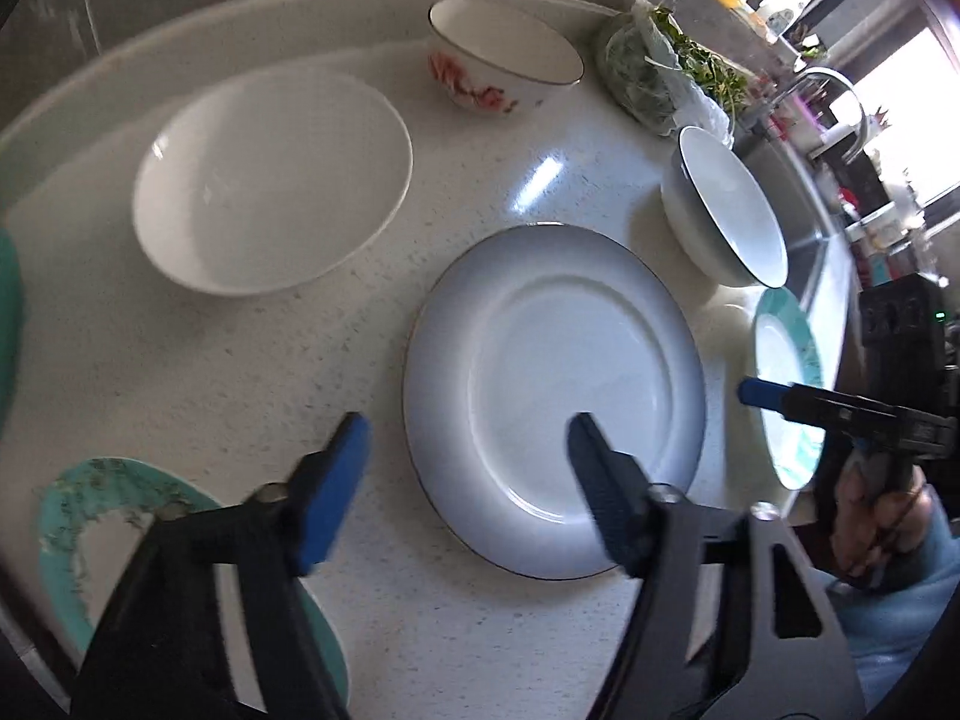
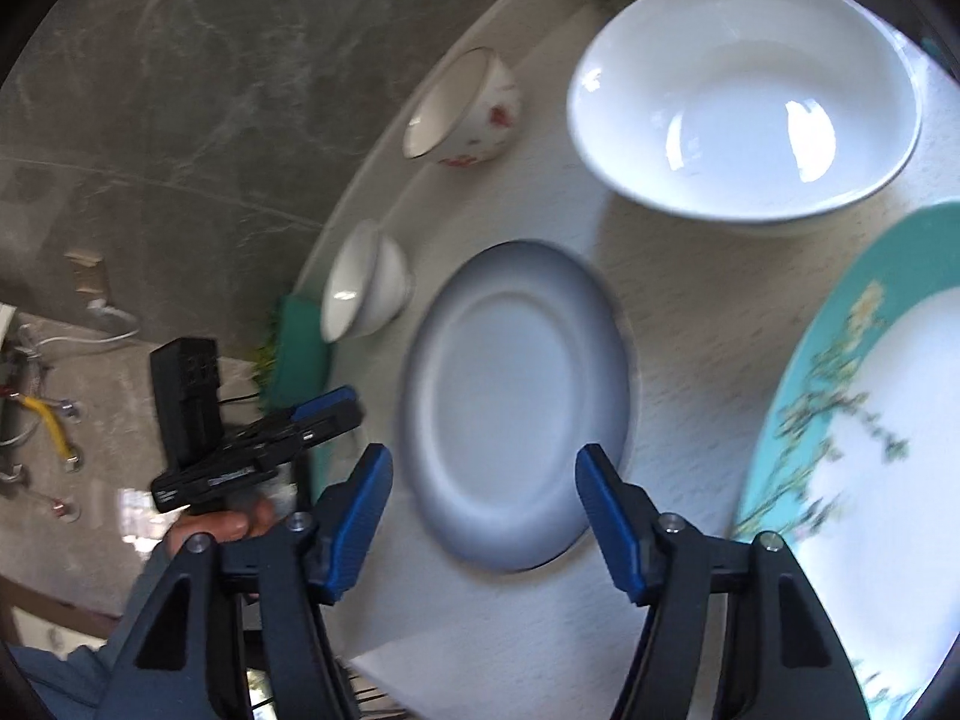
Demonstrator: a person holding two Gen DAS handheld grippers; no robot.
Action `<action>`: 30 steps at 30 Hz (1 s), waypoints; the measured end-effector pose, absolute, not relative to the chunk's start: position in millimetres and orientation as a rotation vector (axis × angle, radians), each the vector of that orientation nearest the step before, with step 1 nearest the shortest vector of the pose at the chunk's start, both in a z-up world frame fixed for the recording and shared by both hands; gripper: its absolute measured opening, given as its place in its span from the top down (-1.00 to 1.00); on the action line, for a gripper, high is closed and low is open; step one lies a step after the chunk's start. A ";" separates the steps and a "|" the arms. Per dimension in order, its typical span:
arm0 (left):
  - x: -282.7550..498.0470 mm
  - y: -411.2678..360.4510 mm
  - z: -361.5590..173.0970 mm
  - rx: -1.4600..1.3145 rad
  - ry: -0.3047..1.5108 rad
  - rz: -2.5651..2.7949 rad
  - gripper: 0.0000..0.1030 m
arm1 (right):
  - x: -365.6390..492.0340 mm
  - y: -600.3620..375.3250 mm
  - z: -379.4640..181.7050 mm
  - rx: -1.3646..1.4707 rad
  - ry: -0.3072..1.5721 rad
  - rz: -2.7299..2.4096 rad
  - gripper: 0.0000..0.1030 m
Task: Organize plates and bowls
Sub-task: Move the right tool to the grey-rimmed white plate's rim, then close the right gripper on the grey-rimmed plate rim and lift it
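A grey-rimmed white plate (image 1: 555, 399) lies on the speckled white counter (image 1: 240, 372), just ahead of my open, empty left gripper (image 1: 468, 438). It shows in the right wrist view (image 2: 510, 402) too, just past my open, empty right gripper (image 2: 483, 468). A large white bowl (image 1: 273, 180) sits at the left, a red-flowered bowl (image 1: 504, 54) behind, and a dark-rimmed white bowl (image 1: 729, 207) at the right. A teal-rimmed plate (image 1: 66, 516) lies under my left gripper. Another teal-rimmed plate (image 1: 786, 384) lies at the right, with the right gripper (image 1: 762, 393) over it.
A bag of greens (image 1: 660, 72) lies at the back beside the sink and tap (image 1: 828, 90). The counter's front edge runs close to both grippers. A grey stone floor (image 2: 150, 120) lies beyond the counter in the right wrist view.
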State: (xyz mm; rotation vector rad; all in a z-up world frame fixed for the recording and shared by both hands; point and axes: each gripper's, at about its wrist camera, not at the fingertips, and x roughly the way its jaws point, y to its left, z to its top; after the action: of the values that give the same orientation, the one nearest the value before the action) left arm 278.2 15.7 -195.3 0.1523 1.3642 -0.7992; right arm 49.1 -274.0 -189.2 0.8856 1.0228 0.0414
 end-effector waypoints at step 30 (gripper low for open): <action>281.6 -5.1 -233.7 0.259 1.499 -0.893 0.22 | 83.6 -269.2 -212.8 0.711 1.220 -0.176 0.24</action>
State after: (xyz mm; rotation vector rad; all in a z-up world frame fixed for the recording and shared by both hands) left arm 281.6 -5.1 -233.7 0.2589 1.4993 -0.8935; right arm 83.6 -269.2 -212.8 0.7106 1.2197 -0.1764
